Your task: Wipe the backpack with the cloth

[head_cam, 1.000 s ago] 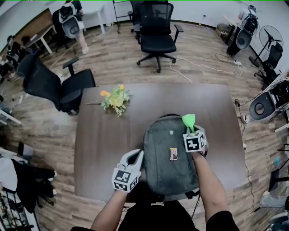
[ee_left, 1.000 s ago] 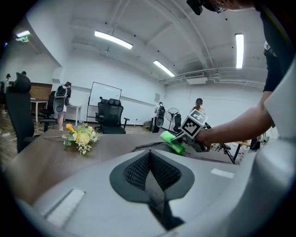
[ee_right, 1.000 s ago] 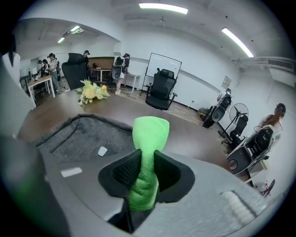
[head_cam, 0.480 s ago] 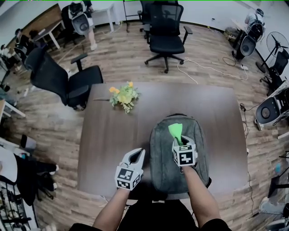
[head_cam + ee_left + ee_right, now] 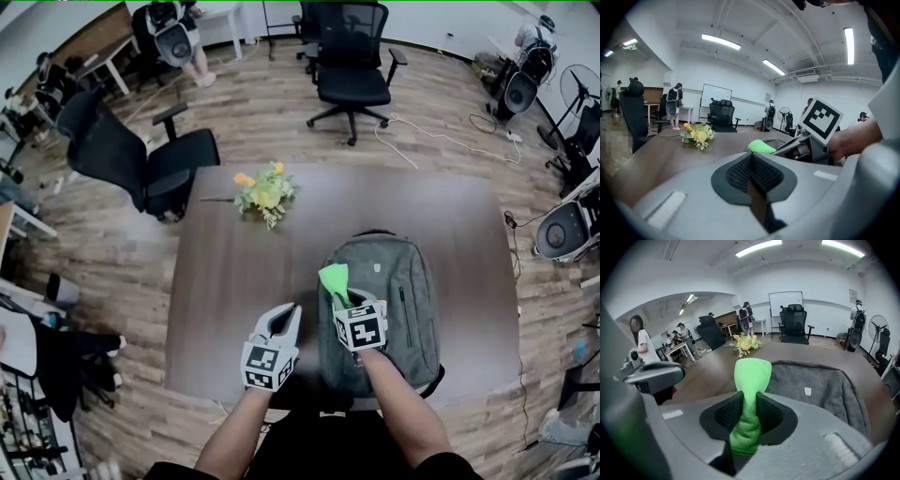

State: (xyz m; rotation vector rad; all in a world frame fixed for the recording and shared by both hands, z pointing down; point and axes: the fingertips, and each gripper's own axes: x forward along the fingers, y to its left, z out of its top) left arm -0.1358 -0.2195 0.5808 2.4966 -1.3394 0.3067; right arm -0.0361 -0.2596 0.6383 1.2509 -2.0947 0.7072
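Our right gripper [image 5: 349, 305] clamps the green cloth [image 5: 334, 279] above the near-left part of the backpack [image 5: 398, 281].
The grey backpack lies flat on the table [image 5: 234, 272], stretching ahead and to the right of the jaws. The cloth's free end sticks up beyond the jaws, and we cannot tell if it touches the fabric. If we drag like this, the hard jaw tips may scrape the bag instead of the cloth wiping it. The thin pinched strip could also slip out. Our left gripper [image 5: 281, 323] rests beside the bag with its jaws together and empty, so the unheld backpack may slide.
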